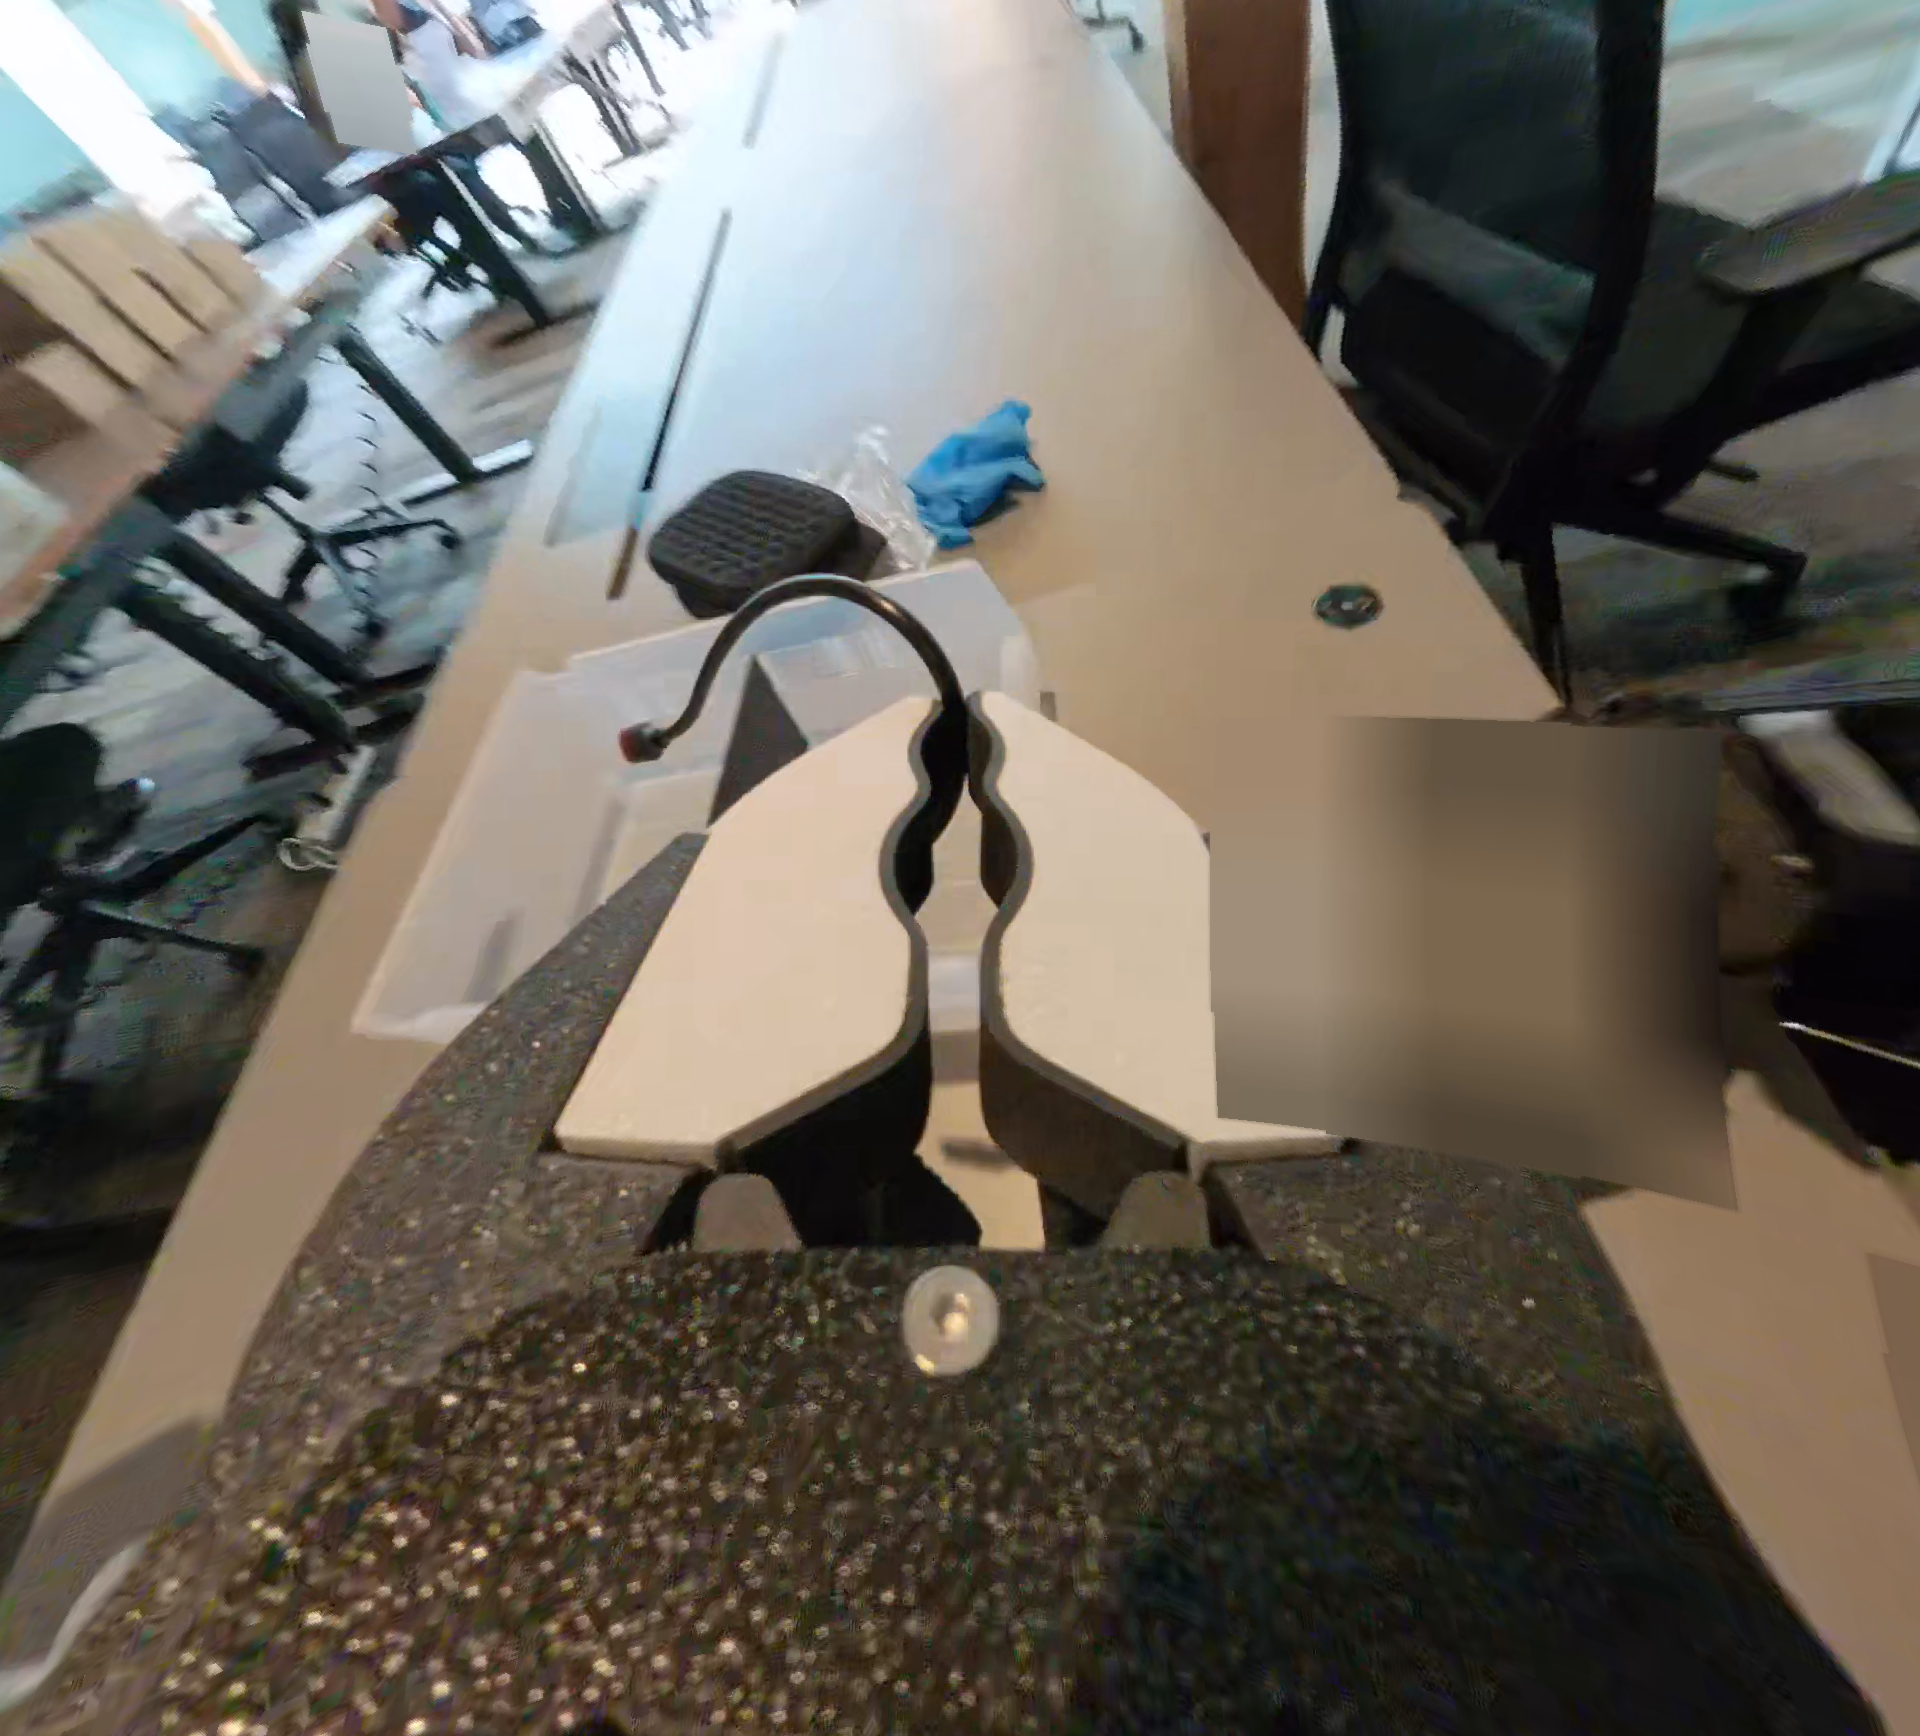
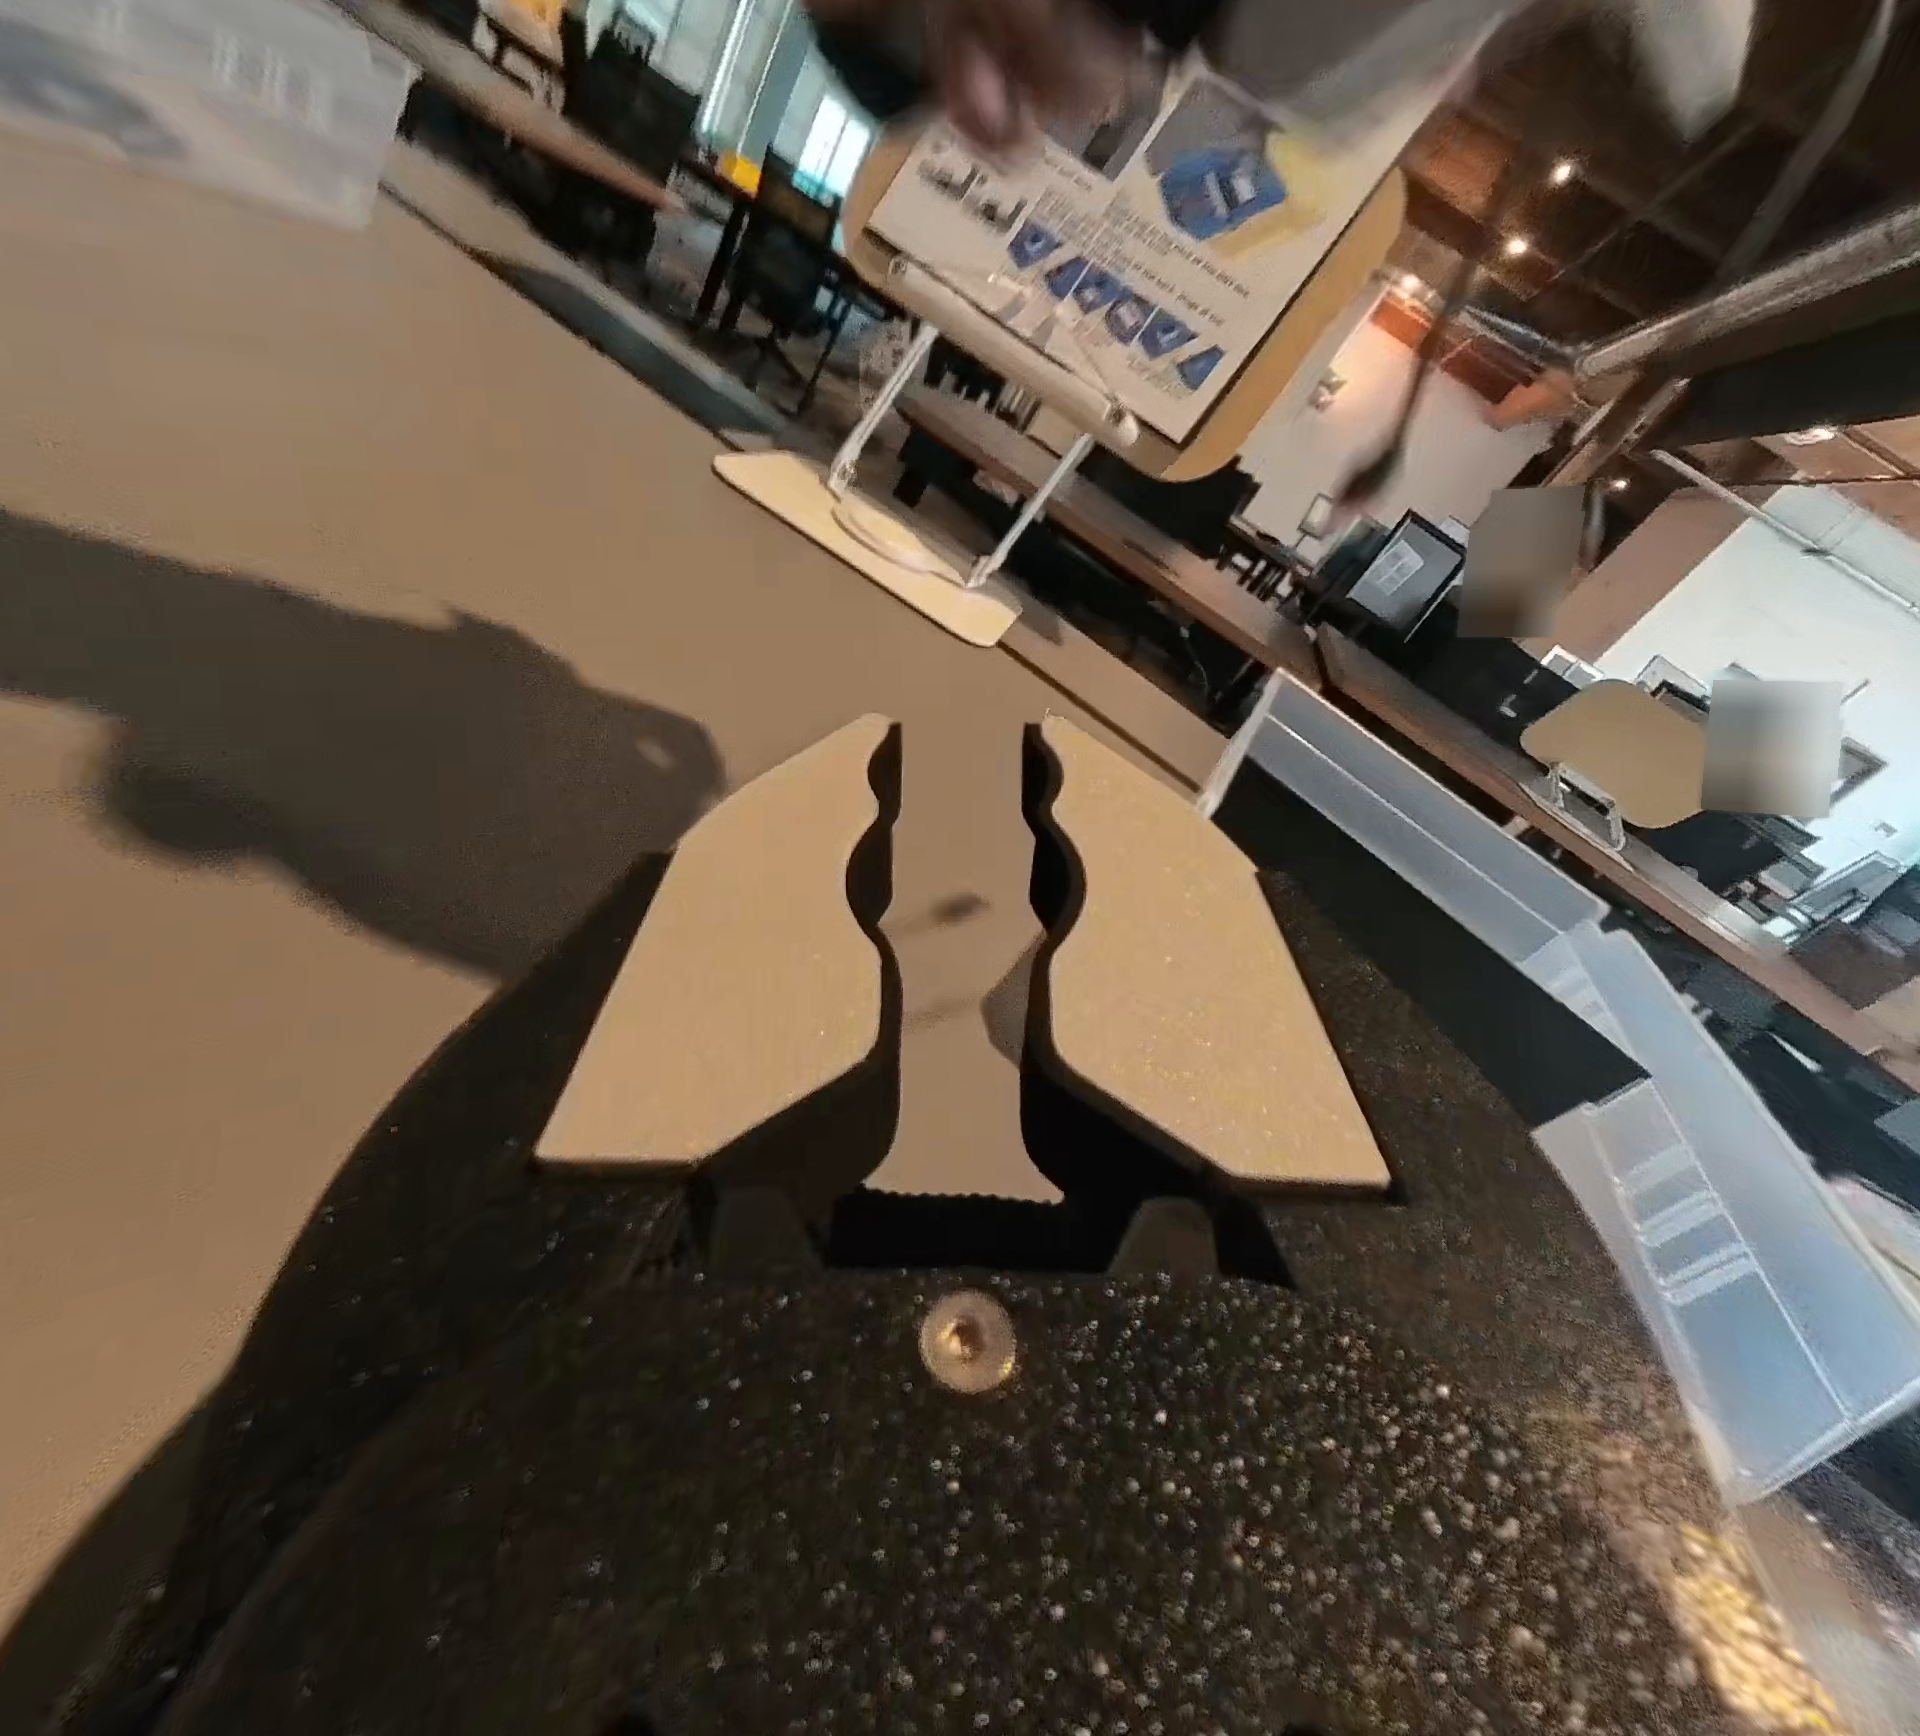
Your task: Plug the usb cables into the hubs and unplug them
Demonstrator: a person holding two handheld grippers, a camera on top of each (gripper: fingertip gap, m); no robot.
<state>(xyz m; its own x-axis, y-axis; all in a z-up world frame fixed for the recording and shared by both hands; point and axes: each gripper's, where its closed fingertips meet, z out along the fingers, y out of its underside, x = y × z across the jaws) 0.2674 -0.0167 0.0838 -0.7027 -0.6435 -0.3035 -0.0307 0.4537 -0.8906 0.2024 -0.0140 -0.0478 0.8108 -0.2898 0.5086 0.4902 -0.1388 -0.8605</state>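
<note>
Two grippers are in play: your left gripper (image 1: 968,730) is clamped on a thin black cable (image 1: 831,611) that arcs up to a red-collared plug (image 1: 636,741); your right gripper (image 2: 961,751) is parted and empty above the beige table (image 2: 312,460). No hub is visible. Keep the grip near the plug for straight insertion. The clear plastic bin (image 1: 540,855) beneath shows no discernible contents.

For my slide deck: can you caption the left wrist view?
Left gripper, jaws shut on a black cable, holds it above a clear plastic bin on a long table.
</note>
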